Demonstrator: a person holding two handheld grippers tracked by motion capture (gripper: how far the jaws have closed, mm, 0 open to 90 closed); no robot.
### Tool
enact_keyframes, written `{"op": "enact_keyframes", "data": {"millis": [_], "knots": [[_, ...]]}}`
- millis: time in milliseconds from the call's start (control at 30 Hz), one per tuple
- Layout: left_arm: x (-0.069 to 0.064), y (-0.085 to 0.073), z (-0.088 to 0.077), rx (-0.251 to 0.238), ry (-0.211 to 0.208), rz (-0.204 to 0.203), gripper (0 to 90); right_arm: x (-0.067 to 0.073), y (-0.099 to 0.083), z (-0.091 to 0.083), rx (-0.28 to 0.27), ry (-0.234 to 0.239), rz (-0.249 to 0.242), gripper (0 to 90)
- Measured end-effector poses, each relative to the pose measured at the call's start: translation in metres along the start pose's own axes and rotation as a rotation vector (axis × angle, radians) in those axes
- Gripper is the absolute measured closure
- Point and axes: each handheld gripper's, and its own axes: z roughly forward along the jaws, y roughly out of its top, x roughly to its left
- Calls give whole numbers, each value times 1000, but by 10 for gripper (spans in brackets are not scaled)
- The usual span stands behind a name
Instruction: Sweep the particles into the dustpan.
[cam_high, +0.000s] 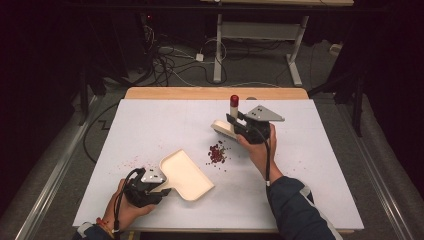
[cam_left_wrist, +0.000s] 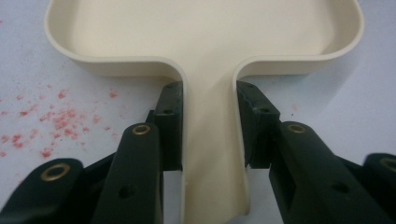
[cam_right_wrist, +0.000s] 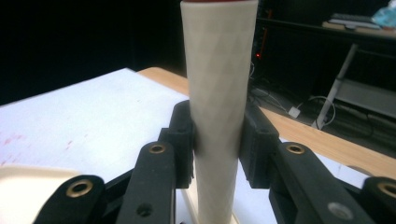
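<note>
I'm clamping the left gripper (cam_left_wrist: 208, 135) on the stiff, light dustpan (cam_high: 186, 174) handle, right gripper (cam_right_wrist: 217, 140) gripping the slick brush (cam_right_wrist: 218, 102) handle.

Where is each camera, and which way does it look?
High view: above the table, looking down; forearms, left gripper, right gripper.
Left gripper view: on that gripper, facing the dustpan whose handle it clamps.
Right gripper view: on that gripper, facing the brush handle it clamps.
Shared: the white table.

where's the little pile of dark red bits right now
In the high view, the pile of dark red bits lies mid-table, between the cream plastic dustpan and the right gripper.
</note>
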Motion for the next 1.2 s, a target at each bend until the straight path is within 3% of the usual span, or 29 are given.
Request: {"op": "enact_keyframes", "data": {"millis": [33, 167, 367, 467, 567, 767, 1200], "knots": [[0, 1, 1, 0, 0, -4, 641, 4, -1, -2, -2, 7, -15, 698], [-7, 7, 5, 20, 13, -29, 641, 14, -6, -11, -28, 60, 20, 697], [-15, 15, 7, 35, 34, -47, 641, 25, -7, -19, -17, 53, 16, 696], [-19, 19, 9, 35, 47, -57, 641, 35, -7, -24, -15, 89, 26, 696], [-22, 24, 12, 42, 53, -64, 640, 47, -7, -27, -3, 87, -6, 695], [-25, 30, 20, 65, 65, -69, 640, 62, -7, -32, 12, 92, -25, 693], [-29, 43, 33, 93, 67, -78, 639, 79, -9, -44, 40, 98, -31, 686]]}}
